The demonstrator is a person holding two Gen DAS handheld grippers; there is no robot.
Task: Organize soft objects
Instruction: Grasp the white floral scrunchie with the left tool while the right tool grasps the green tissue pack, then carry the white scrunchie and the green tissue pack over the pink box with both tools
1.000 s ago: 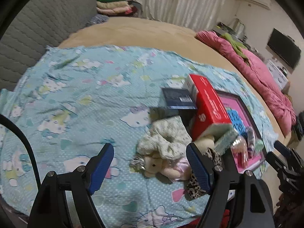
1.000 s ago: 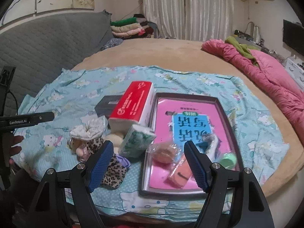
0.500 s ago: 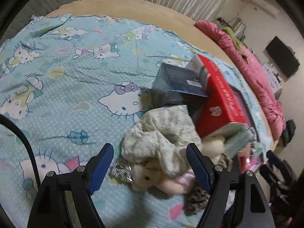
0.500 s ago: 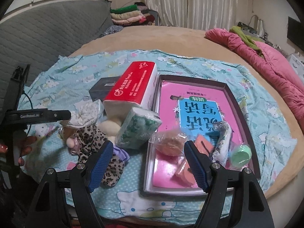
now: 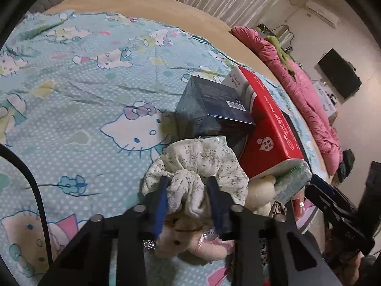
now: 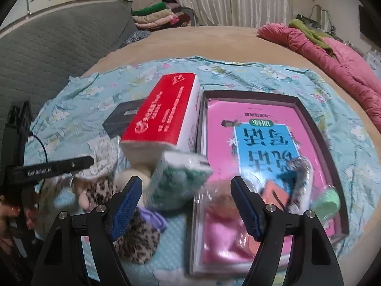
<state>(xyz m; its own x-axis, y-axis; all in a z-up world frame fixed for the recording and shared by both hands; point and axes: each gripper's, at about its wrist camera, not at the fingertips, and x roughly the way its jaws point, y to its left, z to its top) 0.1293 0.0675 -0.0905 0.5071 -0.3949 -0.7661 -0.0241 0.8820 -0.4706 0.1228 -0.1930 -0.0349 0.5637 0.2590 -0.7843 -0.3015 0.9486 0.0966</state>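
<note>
My left gripper [image 5: 188, 196] pinched the flowery cloth scrunchie [image 5: 197, 164] between its blue fingers. The scrunchie sat on top of a small plush toy [image 5: 188, 238], right next to the red tissue box [image 5: 266, 124] on the blue cat blanket [image 5: 83, 95]. My right gripper [image 6: 187, 206] was wide apart and held nothing, above a green tissue pack [image 6: 177, 182].

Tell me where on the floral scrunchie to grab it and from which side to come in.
Pinch the near gathered fold of the floral scrunchie, coming from the front edge of the bed. The bunched cloth stands up there, free of the dark box behind it. The left hand-held gripper already straddles that fold; the plush toy lies just beneath.
</note>
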